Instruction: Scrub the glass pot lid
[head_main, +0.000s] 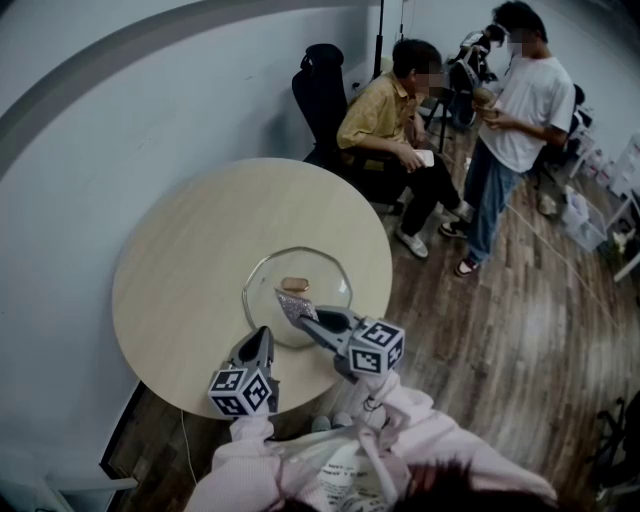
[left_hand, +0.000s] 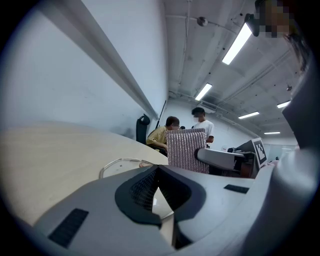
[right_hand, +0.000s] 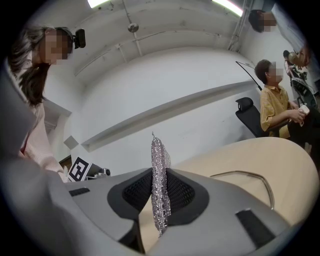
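Two grippers, one lid. Head view: the glass lid (head_main: 322, 272) lies flat on the near side of the round pale-wood table (head_main: 170, 260), tan knob (head_main: 295, 284) in the middle. The right gripper (head_main: 305, 318) is clamped on a silvery scrub cloth (head_main: 292, 304), holding it over the lid, ready to rub I'd guess. The left gripper (head_main: 263, 335) sits at the near-left rim, probably to stop the slick glass sliding.

Left gripper view: jaws together with nothing between them, thin curved rim just ahead.

Right gripper view: cloth pinched edge-on, glittery and floppy.
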